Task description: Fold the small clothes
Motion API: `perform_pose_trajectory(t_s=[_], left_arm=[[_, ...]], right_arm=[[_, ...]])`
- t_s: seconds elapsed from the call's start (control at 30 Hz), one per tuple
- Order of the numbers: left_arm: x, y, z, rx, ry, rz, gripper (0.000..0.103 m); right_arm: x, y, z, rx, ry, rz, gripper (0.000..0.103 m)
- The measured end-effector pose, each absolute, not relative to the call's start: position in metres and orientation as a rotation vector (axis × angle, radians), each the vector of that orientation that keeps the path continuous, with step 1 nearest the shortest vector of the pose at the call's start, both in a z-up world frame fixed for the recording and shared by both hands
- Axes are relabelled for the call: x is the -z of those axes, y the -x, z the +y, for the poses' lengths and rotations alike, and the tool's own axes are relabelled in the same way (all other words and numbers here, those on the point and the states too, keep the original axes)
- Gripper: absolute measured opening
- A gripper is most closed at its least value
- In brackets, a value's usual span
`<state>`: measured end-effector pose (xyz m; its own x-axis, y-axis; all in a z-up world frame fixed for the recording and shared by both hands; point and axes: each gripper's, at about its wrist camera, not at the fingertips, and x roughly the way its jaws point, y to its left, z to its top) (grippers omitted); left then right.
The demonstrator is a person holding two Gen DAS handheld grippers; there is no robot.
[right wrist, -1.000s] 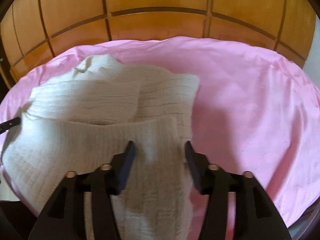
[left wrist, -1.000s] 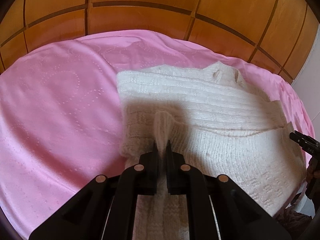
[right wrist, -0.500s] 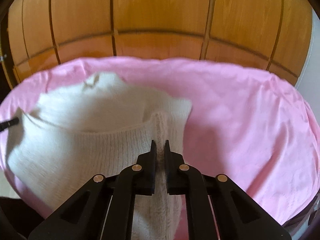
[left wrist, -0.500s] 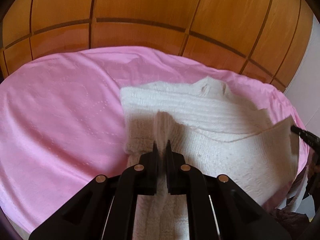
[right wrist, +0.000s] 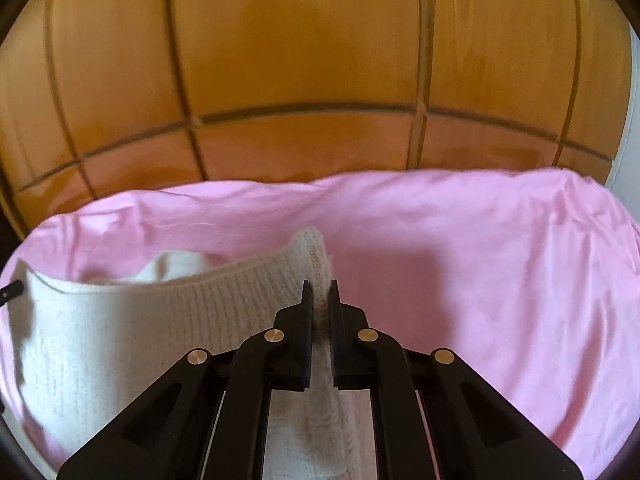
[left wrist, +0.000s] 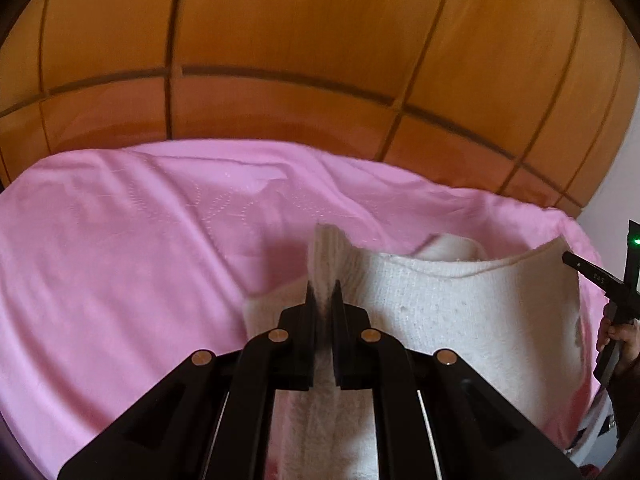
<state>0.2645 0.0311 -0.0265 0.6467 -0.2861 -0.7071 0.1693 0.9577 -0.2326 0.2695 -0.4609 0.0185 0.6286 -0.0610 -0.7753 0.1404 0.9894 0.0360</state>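
Observation:
A cream knitted sweater lies on a pink sheet. My left gripper is shut on the sweater's left hem corner and holds it lifted. My right gripper is shut on the right hem corner of the sweater, also lifted. The hem hangs stretched between the two grippers and hides most of the sweater's body; only the collar peeks over it. The right gripper also shows at the right edge of the left wrist view.
The pink sheet covers the whole work surface, with wrinkles near its far edge. A wooden panelled wall rises right behind it. A white wall shows at the far right.
The right gripper closed on the hem corner. Both grippers have since raised the hem up and toward the collar, so the lifted fabric now hides the sweater's body.

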Motion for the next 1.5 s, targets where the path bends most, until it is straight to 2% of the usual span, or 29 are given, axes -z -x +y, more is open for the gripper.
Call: perform_pose_trajectory(t_s=[0.27,0.37,0.47,0.5,0.53,0.57,0.6,0.63,0.77,0.83,0.97,1.03,1.2,1.37,1.47,1.5], left_arm=[[0.090,-0.339,0.011,0.164,0.098,0.979,0.005],[0.109,-0.346,0.004,0.135,0.076,1.012,0.007],[0.109,-0.344,0.005,0.106,0.077,1.004,0.015],[0.102,-0.339,0.010,0.099,0.105,0.993,0.022],[0.096,-0.334,0.014,0.092,0.119,0.973,0.025],[0.089,-0.328,0.019,0.082,0.122,0.950,0.026],[0.081,-0.320,0.022,0.074,0.116,0.924,0.024],[0.071,-0.306,0.025,0.070,0.107,0.888,0.024],[0.052,-0.267,0.021,0.129,0.086,0.820,0.023],[0.054,-0.248,0.013,0.162,0.085,0.821,0.023],[0.060,-0.225,-0.003,0.223,0.078,0.827,0.023],[0.066,-0.223,-0.011,0.236,0.051,0.837,0.024],[0.102,-0.250,-0.009,0.166,0.068,0.923,0.027],[0.099,-0.244,-0.006,0.132,0.140,0.926,0.027],[0.084,-0.231,-0.008,0.110,0.128,0.898,0.036],[0.077,-0.224,-0.008,0.103,0.126,0.880,0.037]], right_arm=[[0.069,-0.305,-0.469,0.216,-0.076,1.045,0.005],[0.073,-0.301,-0.470,0.228,-0.091,1.034,0.005],[0.066,-0.299,-0.470,0.209,-0.089,1.024,0.008],[0.060,-0.297,-0.470,0.205,-0.090,1.011,0.017],[0.051,-0.293,-0.469,0.205,-0.084,0.983,0.029],[0.039,-0.288,-0.466,0.208,-0.068,0.945,0.037],[0.030,-0.285,-0.463,0.199,-0.062,0.915,0.053],[0.019,-0.280,-0.454,0.169,-0.060,0.886,0.055],[-0.001,-0.276,-0.411,-0.035,-0.082,0.879,0.055],[0.003,-0.280,-0.378,-0.154,-0.091,0.920,0.049],[0.025,-0.294,-0.317,-0.308,-0.094,1.017,0.045],[0.041,-0.300,-0.289,-0.311,-0.041,1.058,0.025],[0.072,-0.327,-0.282,-0.207,-0.006,1.075,0.013],[0.073,-0.329,-0.285,-0.210,-0.023,1.049,0.013],[0.064,-0.324,-0.291,-0.217,-0.057,1.039,0.013],[0.057,-0.317,-0.292,-0.214,-0.053,1.026,0.019]])
